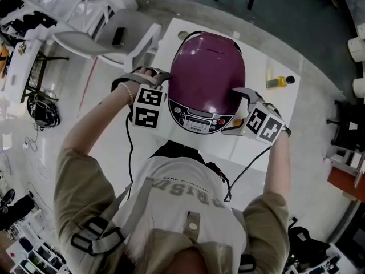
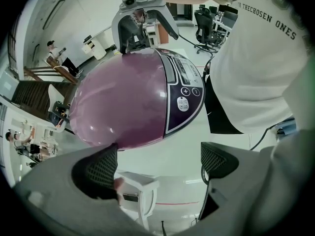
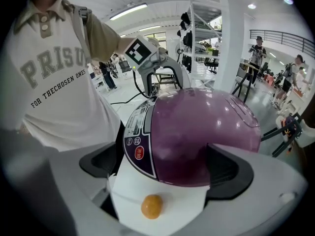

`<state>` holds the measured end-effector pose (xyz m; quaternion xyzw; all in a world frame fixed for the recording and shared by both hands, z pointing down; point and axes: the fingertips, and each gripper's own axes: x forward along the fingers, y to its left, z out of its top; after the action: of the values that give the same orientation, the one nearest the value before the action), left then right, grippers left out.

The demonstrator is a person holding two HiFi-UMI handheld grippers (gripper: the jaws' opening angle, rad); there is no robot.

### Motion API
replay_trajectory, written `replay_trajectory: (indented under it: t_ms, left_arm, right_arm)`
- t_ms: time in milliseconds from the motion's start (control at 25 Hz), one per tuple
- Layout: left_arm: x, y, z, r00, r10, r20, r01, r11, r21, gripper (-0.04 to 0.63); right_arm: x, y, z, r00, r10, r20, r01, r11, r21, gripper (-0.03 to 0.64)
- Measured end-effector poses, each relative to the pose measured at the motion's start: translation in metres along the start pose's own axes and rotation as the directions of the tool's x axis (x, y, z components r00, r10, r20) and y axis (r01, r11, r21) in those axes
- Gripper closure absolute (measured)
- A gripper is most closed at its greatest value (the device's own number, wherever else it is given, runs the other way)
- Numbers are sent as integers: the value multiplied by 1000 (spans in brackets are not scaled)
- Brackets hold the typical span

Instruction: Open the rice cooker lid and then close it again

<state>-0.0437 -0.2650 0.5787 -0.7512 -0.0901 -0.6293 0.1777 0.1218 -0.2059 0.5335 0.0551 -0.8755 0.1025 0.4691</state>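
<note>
The room was a bright open workshop with a pale shiny floor. A white table [image 1: 285,104] stood in it beside a white chair [image 1: 105,39]. The purple rice cooker [image 1: 208,73] sat near the middle of the table with its lid [image 2: 123,102] down and its control panel [image 1: 199,119] facing the person.

The left gripper [image 2: 155,163] was up against the cooker's left side. Its fingers [image 2: 96,167] were spread wide, one of them just under the curve of the lid, with only table and floor showing in the gap between them. The right gripper [image 3: 165,171] was at the opposite side, fingers [image 3: 231,173] also spread. The cooker's white body filled the space between them, and a small orange button [image 3: 151,206] showed low on it. I could not tell whether either gripper pressed on the shell.

A small yellow object [image 1: 279,81] lay well apart, near the table's right edge.
</note>
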Motion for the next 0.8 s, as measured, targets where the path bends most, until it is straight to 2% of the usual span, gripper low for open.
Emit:
replay_trajectory:
  t_ms: [240,640,800]
  left_arm:
    - [0,0,-1,1000,-13,-13,13,1000,24,55]
    - [-2,-2,2,998,-28,64,30,999,-26,57]
    - [-3,-2,4,996,-12,83,16,998,-56,57]
  right_arm:
    - [2,1,-2,998,-4,-61,4,1000,-1,72]
    - [3,-1,0,998,-45,46,45,999,6,72]
    - [2,-1,0,993,-59,97,60,998,-6,72]
